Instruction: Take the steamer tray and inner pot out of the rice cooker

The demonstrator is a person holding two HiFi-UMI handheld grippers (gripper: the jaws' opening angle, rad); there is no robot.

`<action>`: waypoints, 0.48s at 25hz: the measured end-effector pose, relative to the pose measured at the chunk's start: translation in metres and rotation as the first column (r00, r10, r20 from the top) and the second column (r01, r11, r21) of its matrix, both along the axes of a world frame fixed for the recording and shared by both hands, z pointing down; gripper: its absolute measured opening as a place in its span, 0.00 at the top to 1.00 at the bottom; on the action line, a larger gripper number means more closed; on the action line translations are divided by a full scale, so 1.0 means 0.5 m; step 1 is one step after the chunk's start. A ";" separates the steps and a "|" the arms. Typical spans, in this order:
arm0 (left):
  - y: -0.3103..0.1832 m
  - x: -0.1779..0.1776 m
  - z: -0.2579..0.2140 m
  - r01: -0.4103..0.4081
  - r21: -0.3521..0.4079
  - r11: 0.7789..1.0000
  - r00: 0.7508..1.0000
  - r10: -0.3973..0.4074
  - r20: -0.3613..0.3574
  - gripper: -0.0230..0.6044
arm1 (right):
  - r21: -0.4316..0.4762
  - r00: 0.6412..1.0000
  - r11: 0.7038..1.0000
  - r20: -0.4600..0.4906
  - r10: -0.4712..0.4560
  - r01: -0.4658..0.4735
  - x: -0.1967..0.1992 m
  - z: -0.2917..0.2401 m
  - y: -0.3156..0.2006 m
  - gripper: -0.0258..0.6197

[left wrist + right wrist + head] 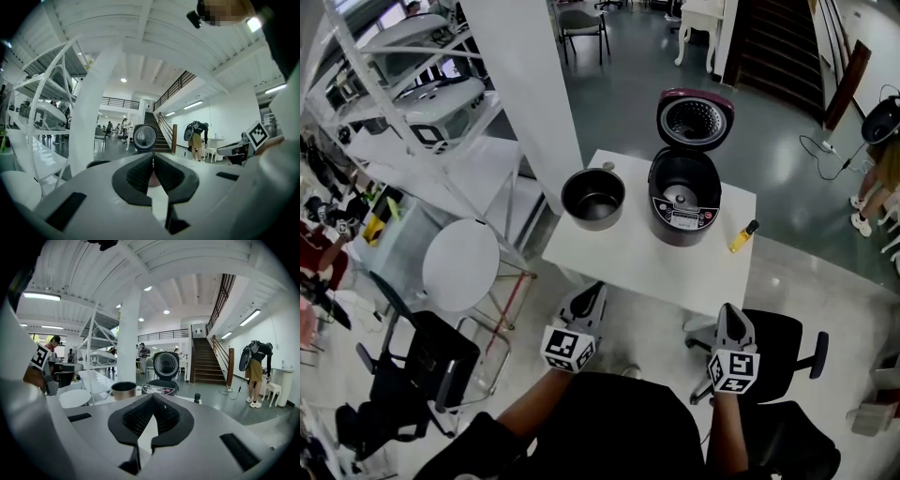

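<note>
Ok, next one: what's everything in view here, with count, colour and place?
table: 1, white, centre
rice cooker: 1, dark maroon, lid up, on the table's far right part
inner pot: 1, dark metal, on the table, left of the cooker, apart from it
bottle: 1, yellow with black cap, on the table, right of the cooker
round stool: 1, white, left of the table
office chair: 1, black, near right
shelving rack: 1, white, far left
left gripper: 1, pale grey, shut, empty, near edge
right gripper: 1, pale grey, shut, empty, near edge

White pillar (530,84), grey floor (628,94), staircase (783,47)
</note>
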State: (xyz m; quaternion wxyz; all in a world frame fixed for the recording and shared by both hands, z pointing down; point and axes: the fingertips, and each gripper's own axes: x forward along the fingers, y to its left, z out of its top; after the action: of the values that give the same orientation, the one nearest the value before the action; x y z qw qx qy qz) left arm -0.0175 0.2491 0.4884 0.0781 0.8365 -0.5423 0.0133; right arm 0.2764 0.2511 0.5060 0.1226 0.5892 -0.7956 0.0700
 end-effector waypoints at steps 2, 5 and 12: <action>-0.003 -0.011 0.006 0.009 -0.002 1.000 1.000 -0.009 0.003 0.95 | -0.013 1.000 1.000 -0.004 0.016 -0.016 0.007 0.016 -0.002 0.96; -0.006 -0.020 0.023 0.023 -0.016 1.000 1.000 -0.023 0.004 0.95 | -0.031 0.999 0.999 -0.023 0.030 -0.031 0.017 0.038 0.003 0.96; 0.003 -0.004 0.038 0.006 -0.029 1.000 1.000 -0.006 -0.001 0.95 | -0.009 0.999 0.999 -0.038 0.031 -0.032 0.017 0.032 0.016 0.96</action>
State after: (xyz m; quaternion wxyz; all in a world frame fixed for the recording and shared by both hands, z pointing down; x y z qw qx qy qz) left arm -0.0194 0.2508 0.5073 0.0905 0.8336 -0.5445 0.0206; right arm 0.2851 0.2593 0.5218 0.1392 0.6023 -0.7834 0.0647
